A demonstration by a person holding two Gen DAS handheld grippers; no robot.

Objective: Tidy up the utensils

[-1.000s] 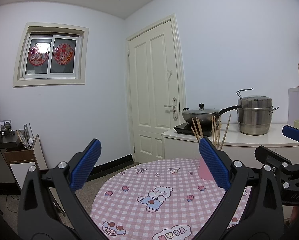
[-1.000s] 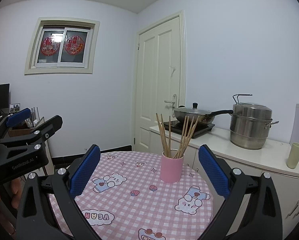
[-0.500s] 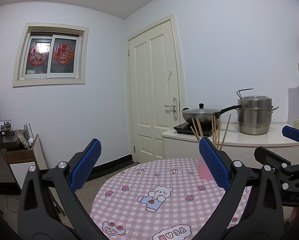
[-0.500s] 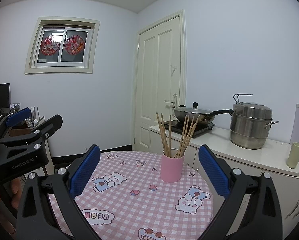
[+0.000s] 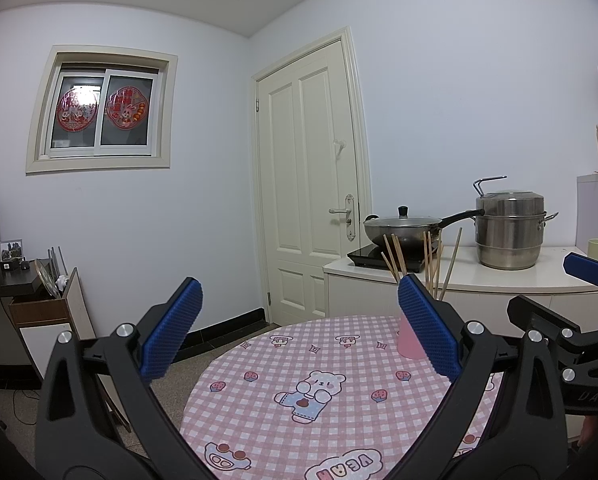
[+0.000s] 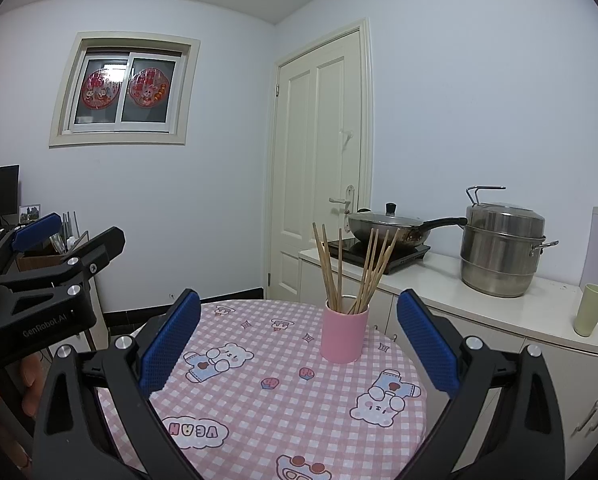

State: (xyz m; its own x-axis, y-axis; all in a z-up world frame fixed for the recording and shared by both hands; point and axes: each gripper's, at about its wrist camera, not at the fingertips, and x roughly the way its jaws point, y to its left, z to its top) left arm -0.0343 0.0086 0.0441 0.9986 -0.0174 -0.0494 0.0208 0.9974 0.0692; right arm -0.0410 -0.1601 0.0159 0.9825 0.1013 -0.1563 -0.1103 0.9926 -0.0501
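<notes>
- The left gripper point(image 5: 299, 330) is spread wide, with nothing between its blue pads point(image 5: 171, 334); it hangs above the near edge of the round counter point(image 5: 283, 420).
- The right gripper point(image 6: 299, 332) is likewise spread wide and empty, its blue pads point(image 6: 427, 344) framing the counter top.
- The counter carries a pink-and-white checked cloth printed with bears and strawberries.
- A pink cup point(image 6: 344, 334) stands upright on the cloth, at about 12 o'clock from the right gripper, between the two pads in that view and apart from both.
- A bundle of wooden chopsticks point(image 6: 351, 266) stands in the cup, fanned out and leaning against its rim. The exact count cannot be told.
- In the left wrist view the cup point(image 5: 409, 340) sits at about 2 o'clock, partly hidden behind the right-hand pad; the chopsticks point(image 5: 429, 264) rise above that pad.
- The right gripper's frame enters the left wrist view at 3 o'clock; the left gripper's frame enters the right wrist view at 9 o'clock, with part of a hand point(image 6: 3, 390) below it.
- Behind the round counter, a white cabinet top point(image 6: 499, 312) bears a lidded wok point(image 6: 387, 228) on a black cooktop point(image 6: 379, 258), a steel steamer pot point(image 6: 501, 250) and a pale green cup point(image 6: 589, 310).
- A cream panelled door point(image 6: 319, 176) stands shut at 12 o'clock; a window point(image 6: 125, 90) with red decals is at 10 o'clock.
</notes>
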